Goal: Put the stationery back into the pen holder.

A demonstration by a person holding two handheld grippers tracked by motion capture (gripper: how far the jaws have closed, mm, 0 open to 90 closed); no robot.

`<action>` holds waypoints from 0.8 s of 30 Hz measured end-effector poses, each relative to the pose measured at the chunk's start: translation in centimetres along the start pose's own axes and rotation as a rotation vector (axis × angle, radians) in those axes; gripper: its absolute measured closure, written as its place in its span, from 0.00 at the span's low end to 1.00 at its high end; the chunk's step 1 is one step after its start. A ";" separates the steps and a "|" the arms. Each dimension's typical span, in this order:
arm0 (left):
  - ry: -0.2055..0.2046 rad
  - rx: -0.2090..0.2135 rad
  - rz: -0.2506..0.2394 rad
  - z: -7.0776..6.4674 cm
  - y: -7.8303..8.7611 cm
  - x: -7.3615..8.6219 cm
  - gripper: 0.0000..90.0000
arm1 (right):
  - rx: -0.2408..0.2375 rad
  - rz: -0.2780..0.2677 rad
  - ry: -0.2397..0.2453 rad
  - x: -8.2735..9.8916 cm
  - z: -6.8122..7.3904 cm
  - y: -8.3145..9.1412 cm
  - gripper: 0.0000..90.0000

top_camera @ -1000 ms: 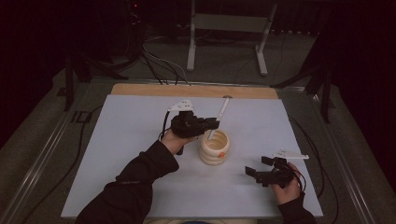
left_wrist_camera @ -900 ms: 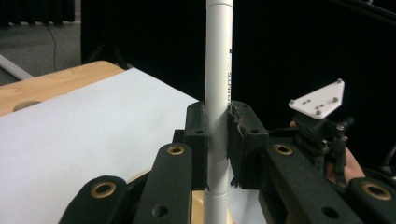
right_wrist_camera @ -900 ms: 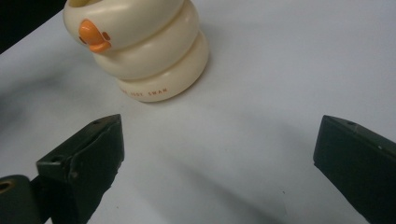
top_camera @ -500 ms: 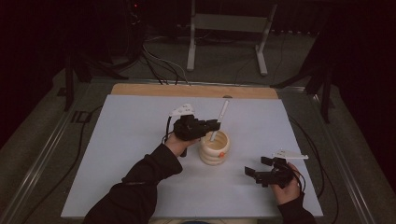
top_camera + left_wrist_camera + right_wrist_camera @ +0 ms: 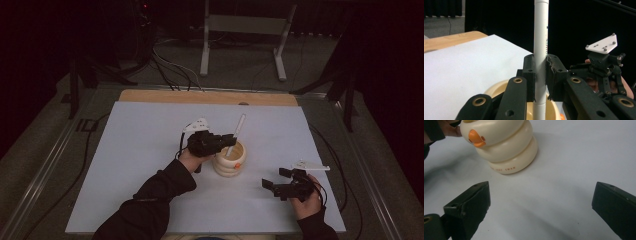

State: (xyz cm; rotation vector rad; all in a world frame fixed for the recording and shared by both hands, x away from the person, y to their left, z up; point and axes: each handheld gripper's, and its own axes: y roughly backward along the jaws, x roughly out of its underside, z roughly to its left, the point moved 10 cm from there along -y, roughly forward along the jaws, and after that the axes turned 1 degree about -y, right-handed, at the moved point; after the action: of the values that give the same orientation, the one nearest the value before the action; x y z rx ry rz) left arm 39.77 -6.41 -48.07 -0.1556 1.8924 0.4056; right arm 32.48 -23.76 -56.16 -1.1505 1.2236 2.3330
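A big white table (image 5: 125, 165) is lying under everything, with a strip of bare wood along its far edge. Dark floor and cables are sitting behind that edge, too dim to make out well.

Near the middle of the table, a bit toward the right edge, a cream cup (image 5: 229, 161) shaped like stacked rings is standing upright. It is showing an orange beak (image 5: 475, 139) on its side. In the right gripper view its top is cut off, and tiny letters near its bottom are too small to read.

The left gripper (image 5: 220, 142) is hanging just over the cup's left rim. Its jaws are squeezing tight on a white pen (image 5: 540, 47), which is standing almost straight up and leaning a little toward the far edge. The pen's low end is going down into the cup's mouth, and whether it is touching the bottom is hidden. Printing on the pen is mostly covered by a jaw pad.

The right gripper (image 5: 278, 178) is resting near the front right corner, well apart from the cup. Its jaws are spread wide with nothing between them.
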 end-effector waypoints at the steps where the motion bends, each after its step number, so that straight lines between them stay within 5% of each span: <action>1: 0.002 0.000 -0.002 0.0 0.0 0.1 0.88 | -0.001 0.000 0.000 0.0 0.0 0.0 0.02; 12: -0.038 -0.040 0.013 0.2 0.1 1.4 0.88 | -0.005 -0.010 -0.002 -0.2 0.0 0.2 0.02; 19: -0.067 -0.111 0.068 0.2 -0.1 2.1 0.88 | -0.005 -0.009 -0.002 -0.2 0.0 0.2 0.02; 24: -0.060 -0.147 0.062 0.5 0.0 1.8 0.85 | -0.007 -0.009 -0.002 -0.2 0.0 0.2 0.02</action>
State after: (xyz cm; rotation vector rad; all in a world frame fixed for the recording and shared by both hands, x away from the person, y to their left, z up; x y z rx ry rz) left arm 39.60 -6.08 -49.91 -0.1804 1.8119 0.5857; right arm 32.46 -23.87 -55.92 -1.1526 1.2083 2.3332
